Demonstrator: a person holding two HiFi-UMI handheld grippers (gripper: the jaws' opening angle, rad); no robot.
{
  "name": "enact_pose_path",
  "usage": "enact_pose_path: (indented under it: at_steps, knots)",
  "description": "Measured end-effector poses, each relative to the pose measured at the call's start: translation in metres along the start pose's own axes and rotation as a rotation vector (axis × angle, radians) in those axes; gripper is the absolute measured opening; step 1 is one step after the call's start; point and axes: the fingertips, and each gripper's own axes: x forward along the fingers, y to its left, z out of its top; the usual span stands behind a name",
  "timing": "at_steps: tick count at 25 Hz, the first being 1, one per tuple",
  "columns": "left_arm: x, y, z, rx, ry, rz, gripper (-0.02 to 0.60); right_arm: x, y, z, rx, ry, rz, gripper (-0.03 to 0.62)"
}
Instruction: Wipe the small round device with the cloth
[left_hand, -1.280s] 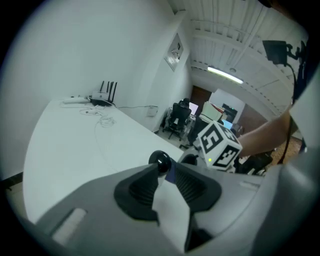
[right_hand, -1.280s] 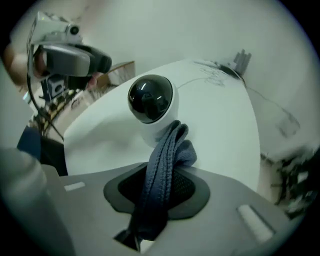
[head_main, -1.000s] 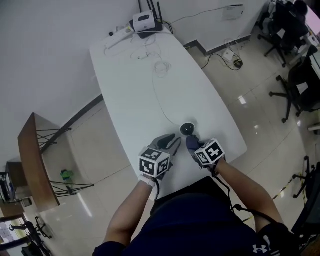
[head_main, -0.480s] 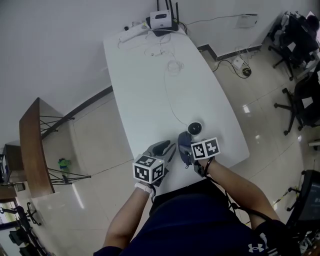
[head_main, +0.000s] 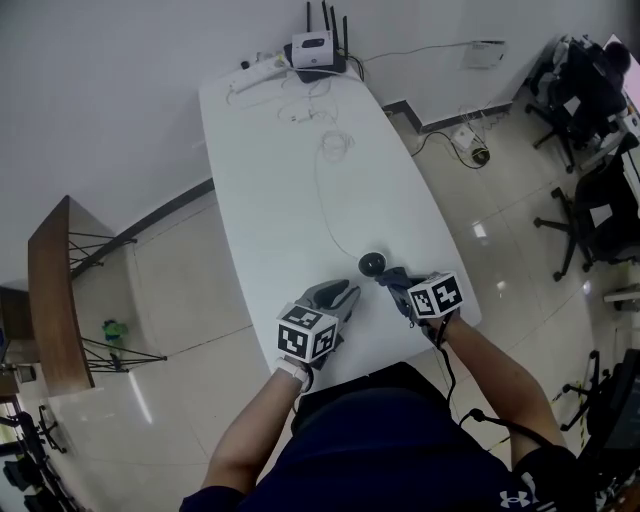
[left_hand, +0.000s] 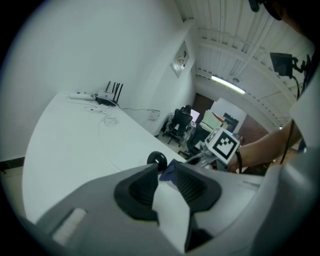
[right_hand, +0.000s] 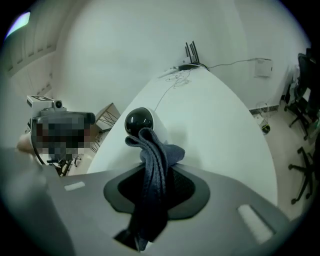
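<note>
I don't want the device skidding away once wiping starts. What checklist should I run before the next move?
1. Cloth gripped: the right gripper is shut on the dark cloth, which hangs bunched from it. Ok.
2. Cloth at the device: the cloth's end meets the near edge of the small round device. Whether they actually touch: cannot tell.
3. Device steadied: the left gripper is open, has nothing between its fingers, and sits apart from the device. Not ok.
4. Cable out of the way: the cable runs from the device toward the table's far end, away from both grippers. Ok.
</note>
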Motion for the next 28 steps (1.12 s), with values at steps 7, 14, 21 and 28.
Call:
enact_pose_path:
  at_steps: [7,14,21,28]
  knots:
    - [-0.020,0.002,-0.016,-0.067,-0.052,0.067,0.106,-0.020,-0.017,0.024,-0.394,0.139,-0.065,0.103]
    - [-0.054,0.029,-0.033,-0.156,-0.116,0.174,0.106,-0.027,-0.053,0.060,-0.561,0.235,-0.101,0.103]
    - [-0.075,0.033,-0.044,-0.200,-0.135,0.211,0.106,-0.001,-0.034,0.094,-0.622,0.228,-0.066,0.103]
    - [-0.068,0.027,-0.037,-0.144,-0.087,0.138,0.106,-0.003,-0.009,0.034,-0.395,0.188,-0.010,0.103]
